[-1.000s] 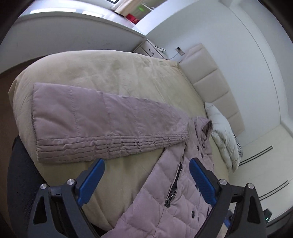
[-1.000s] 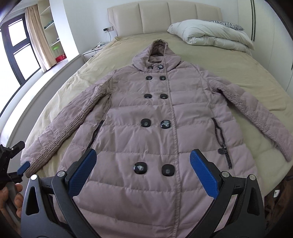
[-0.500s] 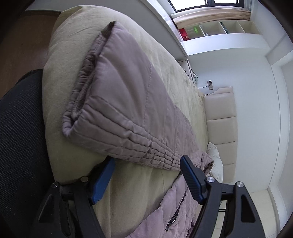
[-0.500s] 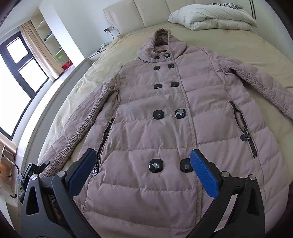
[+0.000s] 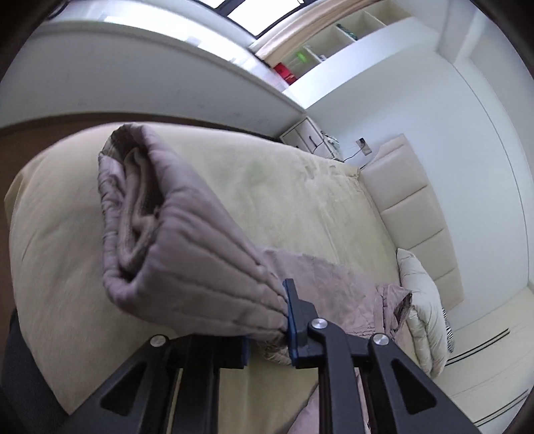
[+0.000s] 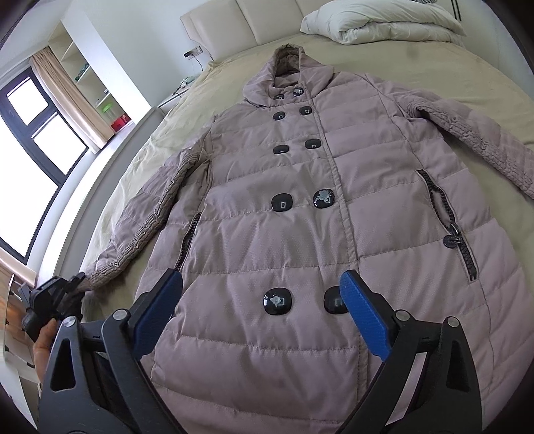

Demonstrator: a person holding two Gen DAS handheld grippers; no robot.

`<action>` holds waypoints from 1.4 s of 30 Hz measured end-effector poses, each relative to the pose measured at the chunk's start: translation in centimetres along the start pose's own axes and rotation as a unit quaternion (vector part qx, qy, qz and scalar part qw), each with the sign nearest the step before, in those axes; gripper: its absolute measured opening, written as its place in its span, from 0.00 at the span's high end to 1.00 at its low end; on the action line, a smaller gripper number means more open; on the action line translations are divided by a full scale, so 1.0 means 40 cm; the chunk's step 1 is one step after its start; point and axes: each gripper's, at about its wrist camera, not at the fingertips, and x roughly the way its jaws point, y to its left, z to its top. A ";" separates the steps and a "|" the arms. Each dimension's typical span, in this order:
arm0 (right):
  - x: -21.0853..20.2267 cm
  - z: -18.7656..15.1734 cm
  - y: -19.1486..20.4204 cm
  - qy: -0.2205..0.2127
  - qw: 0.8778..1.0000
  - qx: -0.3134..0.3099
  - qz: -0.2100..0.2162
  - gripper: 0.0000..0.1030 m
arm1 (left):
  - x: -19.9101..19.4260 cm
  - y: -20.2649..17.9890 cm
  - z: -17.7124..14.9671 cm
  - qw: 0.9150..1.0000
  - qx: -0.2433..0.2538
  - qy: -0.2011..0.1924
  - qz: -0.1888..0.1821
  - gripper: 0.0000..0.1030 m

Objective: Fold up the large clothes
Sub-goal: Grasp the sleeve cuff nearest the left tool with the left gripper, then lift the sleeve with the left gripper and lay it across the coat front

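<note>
The coat (image 6: 300, 213) is spread face up on the bed (image 6: 160, 140), buttoned, hood toward the far headboard (image 6: 233, 23), hem at the near edge. A second ago its left sleeve (image 6: 150, 217) lay flat and untouched, with the left gripper (image 5: 267, 320) spread wide above it. Now the cuff (image 5: 160, 233) is caught between the blue pads, the jaws are closing on it, and the quilted fabric bunches where it is squeezed. The cuff appears to be lifted slightly off the bed, though this cannot be confirmed from the close left-wrist view. In the right-wrist view the same gripper is seen at the far left, at the sleeve's end, with a hand (image 6: 41, 340) behind it.

The right gripper (image 6: 260, 310) is held above the coat's lower front, near the bottom pair of buttons (image 6: 277, 300). Its jaws are beginning to close but remain wide, and nothing is pressed between them; compared with a second ago it has been brought lower toward the cloth.

The first fold is therefore judged to be starting: with the cuff secured, the sleeve can be carried rightward across the chest. The right sleeve (image 6: 474, 140) is stretched out to the right, unfolded. A duvet (image 6: 383, 16) is piled far right, well apart from the coat.
</note>
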 end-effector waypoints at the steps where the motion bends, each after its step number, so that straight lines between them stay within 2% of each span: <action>1: 0.001 0.002 -0.010 -0.001 1.000 0.004 0.000 0.13 | 0.006 -0.043 0.007 0.999 0.032 -0.006 -0.003 0.85; 3: 0.004 0.008 -0.032 -0.003 1.000 0.011 0.000 0.14 | 0.033 -0.153 0.017 0.993 0.116 -0.011 -0.013 0.86; 5: 0.008 0.015 -0.059 -0.005 1.000 0.021 -0.003 0.14 | 0.061 -0.283 -0.012 0.978 0.205 -0.008 -0.025 0.87; 6: 0.011 0.020 -0.076 -0.006 1.000 0.027 -0.004 0.14 | 0.086 -0.352 -0.020 0.968 0.247 -0.010 -0.033 0.88; 9: 0.016 0.039 -0.131 -0.009 0.999 0.053 -0.004 0.14 | 0.142 -0.552 -0.115 0.926 0.373 -0.011 -0.056 0.88; 11: 0.015 0.052 -0.172 -0.016 0.997 0.069 -0.010 0.14 | 0.200 -0.667 -0.190 0.894 0.443 -0.002 -0.069 0.89; 15: 0.016 0.083 -0.268 -0.025 0.995 0.098 -0.018 0.14 | 0.302 -0.762 -0.371 0.829 0.554 0.012 -0.076 0.89; 16: 0.017 0.097 -0.295 -0.028 0.994 0.106 -0.011 0.14 | 0.325 -0.772 -0.417 0.816 0.573 0.018 -0.073 0.89; 17: 0.017 0.115 -0.321 -0.031 0.993 0.114 -0.003 0.14 | 0.347 -0.766 -0.445 0.807 0.585 0.029 -0.070 0.89; 20: 0.034 0.184 -0.394 -0.037 0.991 0.129 0.025 0.14 | 0.398 -0.782 -0.505 0.794 0.603 0.052 -0.063 0.89; 22: 0.079 0.237 -0.438 -0.026 0.987 0.144 0.067 0.14 | 0.412 -0.788 -0.554 0.776 0.627 0.050 -0.052 0.89; 24: 0.147 0.294 -0.475 0.000 0.977 0.179 0.116 0.14 | 0.422 -0.765 -0.585 0.759 0.647 0.052 -0.045 0.89; 27: 0.242 0.379 -0.463 0.024 0.961 0.195 0.196 0.14 | 0.425 -0.751 -0.624 0.735 0.675 0.050 -0.041 0.89; 30: 0.326 0.459 -0.404 0.058 0.943 0.188 0.268 0.14 | 0.418 -0.745 -0.650 0.713 0.698 0.046 -0.045 0.88; 31: 0.347 0.479 -0.384 0.070 0.940 0.184 0.280 0.14 | 0.417 -0.742 -0.657 0.707 0.704 0.047 -0.047 0.88; 36: 0.445 0.567 -0.300 0.120 0.927 0.169 0.313 0.14 | 0.413 -0.738 -0.672 0.692 0.717 0.053 -0.056 0.84; 40: 0.531 0.598 -0.237 0.173 0.922 0.151 0.311 0.14 | 0.408 -0.737 -0.675 0.690 0.719 0.054 -0.066 0.83; 42: 0.573 0.604 -0.222 0.196 0.920 0.146 0.306 0.28 | 0.407 -0.738 -0.666 0.693 0.716 0.054 -0.070 0.83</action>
